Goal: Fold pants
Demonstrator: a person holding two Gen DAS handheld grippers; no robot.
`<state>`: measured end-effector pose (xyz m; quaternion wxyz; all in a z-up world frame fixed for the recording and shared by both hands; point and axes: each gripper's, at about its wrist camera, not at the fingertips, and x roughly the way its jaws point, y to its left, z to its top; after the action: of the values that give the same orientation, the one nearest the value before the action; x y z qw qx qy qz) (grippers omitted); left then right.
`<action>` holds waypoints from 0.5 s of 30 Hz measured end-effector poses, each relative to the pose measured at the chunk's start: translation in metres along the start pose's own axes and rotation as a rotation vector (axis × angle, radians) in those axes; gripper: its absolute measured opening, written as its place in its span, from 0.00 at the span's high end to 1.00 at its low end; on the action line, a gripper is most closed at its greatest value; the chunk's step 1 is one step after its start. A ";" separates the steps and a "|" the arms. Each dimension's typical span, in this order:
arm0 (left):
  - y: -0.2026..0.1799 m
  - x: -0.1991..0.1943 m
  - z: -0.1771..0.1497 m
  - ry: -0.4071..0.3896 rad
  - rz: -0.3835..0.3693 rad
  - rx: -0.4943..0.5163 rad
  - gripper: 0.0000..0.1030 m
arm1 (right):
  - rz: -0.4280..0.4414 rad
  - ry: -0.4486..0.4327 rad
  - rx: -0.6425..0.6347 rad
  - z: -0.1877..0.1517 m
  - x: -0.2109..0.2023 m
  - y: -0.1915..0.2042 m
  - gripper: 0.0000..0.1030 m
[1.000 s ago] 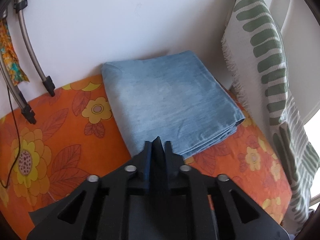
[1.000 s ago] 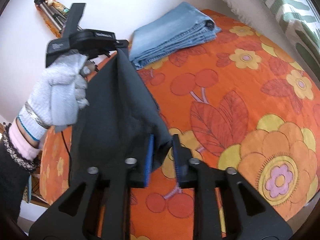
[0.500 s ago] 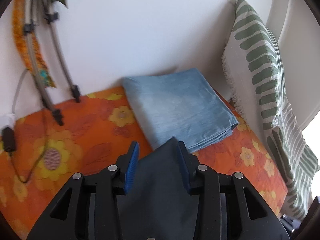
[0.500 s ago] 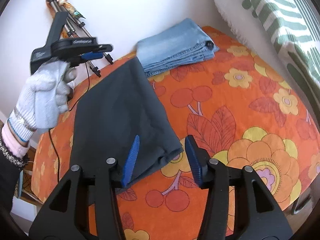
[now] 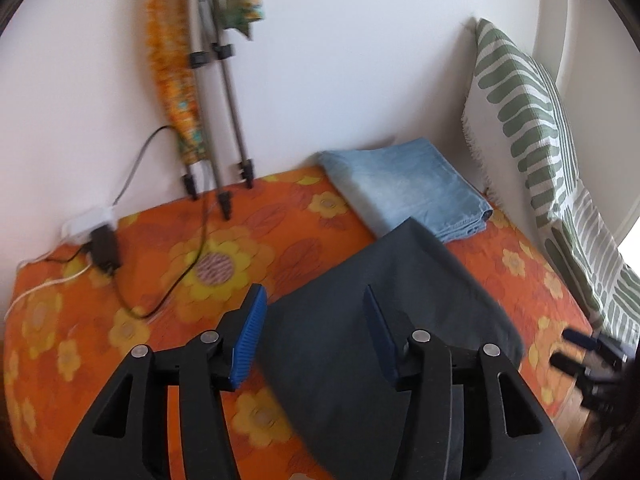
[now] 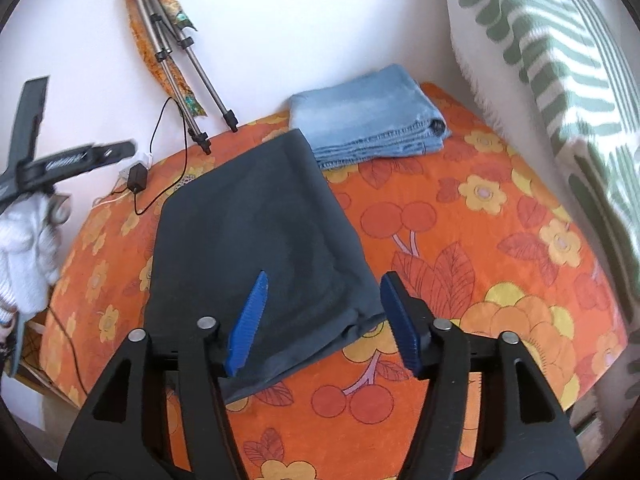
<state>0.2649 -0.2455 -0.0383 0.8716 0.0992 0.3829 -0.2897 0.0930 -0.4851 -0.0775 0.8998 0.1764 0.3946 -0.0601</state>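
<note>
**Dark pants laid flat, both grippers letting go**

Nearest, the right gripper [image 6: 320, 316] hung above the near edge of the dark pants [image 6: 256, 232], its jaws opening with nothing clamped. The left gripper [image 5: 312, 328] was likewise opening, empty, over the same folded cloth, which lay flat on the orange floral bedspread [image 6: 460, 240], apparently set down to finish a fold. Farther back, folded blue jeans [image 6: 368, 116] lay stacked by the wall.

Folded pants [image 6: 256, 240] lie flat on the bedspread [image 6: 480, 248], far corner just beside the folded jeans [image 6: 368, 116] behind them. Pillow [image 6: 560, 52] stands right; tripod [image 6: 188, 64] leans on the wall behind-left.
</note>
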 end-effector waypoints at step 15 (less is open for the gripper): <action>0.043 -0.042 -0.101 0.069 -0.005 -0.121 0.50 | -0.060 -0.064 -0.170 0.007 -0.020 0.058 0.28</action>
<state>0.2058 -0.1525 -0.0788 0.8615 0.0552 0.4296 -0.2648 0.0980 -0.4343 -0.0427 0.9214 0.0858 0.3743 -0.0590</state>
